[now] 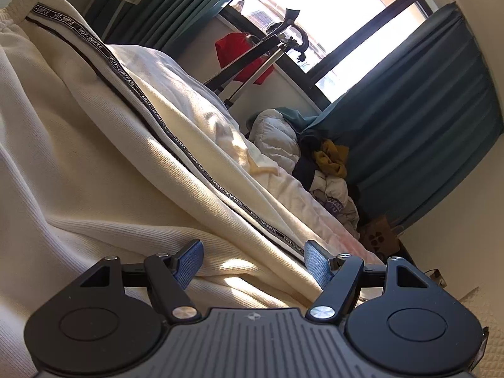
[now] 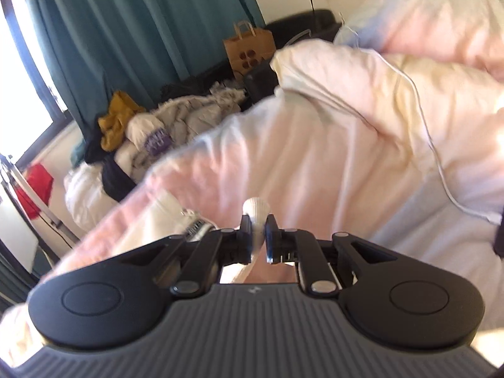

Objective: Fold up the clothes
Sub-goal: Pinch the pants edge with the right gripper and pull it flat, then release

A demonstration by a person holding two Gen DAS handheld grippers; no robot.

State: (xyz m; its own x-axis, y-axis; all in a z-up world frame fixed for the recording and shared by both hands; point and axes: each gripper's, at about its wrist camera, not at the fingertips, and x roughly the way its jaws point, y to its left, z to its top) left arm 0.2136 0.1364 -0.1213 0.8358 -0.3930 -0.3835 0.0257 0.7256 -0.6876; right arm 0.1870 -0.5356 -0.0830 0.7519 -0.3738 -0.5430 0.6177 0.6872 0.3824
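2 grippers are in use. Left gripper [image 1: 253, 260]: fingers spread wide, blue pads [image 1: 189, 264] apart, nothing between them. It sits low over the cream trousers [image 1: 94, 163], whose ribbed cloth fills the left wrist view from 6 o'clock to 10 o'clock. A black side stripe [image 1: 126, 72] printed "NOT-SIMPLE" runs from the elastic waistband [image 1: 12, 9] at 10 o'clock down toward the right pad at 5 o'clock.

Right gripper [image 2: 259, 236]: fingers pressed together, pinching a small fold of cream cloth [image 2: 257, 211] that bulges above the fingertips. Whether this fold belongs to the trousers cannot be told. Beyond it lies a pale pink duvet [image 2: 299, 145] with a white cable [image 2: 422, 110] across it at 2 o'clock. At 10 o'clock sit a clothes pile [image 2: 151, 132], a teal curtain [image 2: 126, 31] and a paper bag [image 2: 249, 50].
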